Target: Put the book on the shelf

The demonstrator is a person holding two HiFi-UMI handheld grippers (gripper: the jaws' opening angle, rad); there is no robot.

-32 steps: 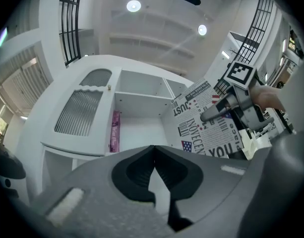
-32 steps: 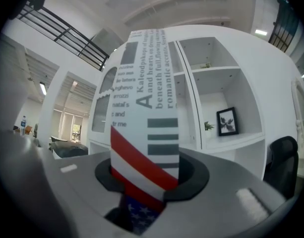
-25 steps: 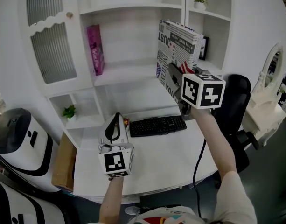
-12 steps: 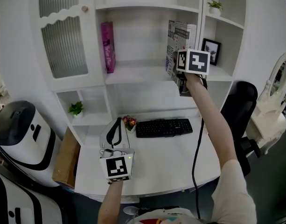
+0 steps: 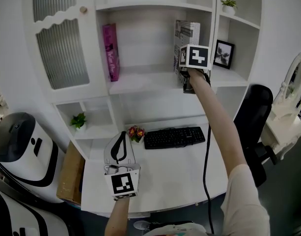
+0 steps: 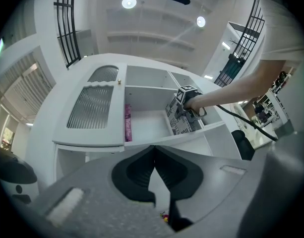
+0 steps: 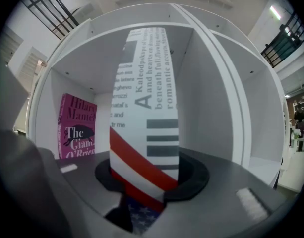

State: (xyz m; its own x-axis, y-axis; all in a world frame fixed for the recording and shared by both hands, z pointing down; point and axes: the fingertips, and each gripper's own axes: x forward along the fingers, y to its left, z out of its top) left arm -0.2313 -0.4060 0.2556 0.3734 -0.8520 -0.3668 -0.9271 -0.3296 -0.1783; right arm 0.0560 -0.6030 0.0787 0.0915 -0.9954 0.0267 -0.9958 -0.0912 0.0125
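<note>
The book (image 5: pixel 185 42), white with black print and a flag pattern, stands upright at the right end of the middle shelf compartment (image 5: pixel 145 80). My right gripper (image 5: pixel 187 77) is shut on its lower spine, arm stretched up to the shelf. In the right gripper view the book's spine (image 7: pixel 144 108) rises between the jaws, close to the compartment's right wall. A magenta book (image 5: pixel 111 52) (image 7: pixel 75 128) stands at the compartment's left. My left gripper (image 5: pixel 119 149) hovers low over the desk, jaws shut with nothing in them. From the left gripper view the book (image 6: pixel 177 118) and right gripper show far off.
A black keyboard (image 5: pixel 174 137) and a small flower pot (image 5: pixel 136 132) lie on the white desk (image 5: pixel 175 171). A framed picture (image 5: pixel 223 54) and a plant (image 5: pixel 229 5) sit in the right shelves. A black chair (image 5: pixel 253 117) stands to the right; a cabinet door (image 5: pixel 62 38) closes the left.
My right gripper has carried the book up and back from above the desk into the shelf compartment, turning it upright. The left gripper has barely moved.
</note>
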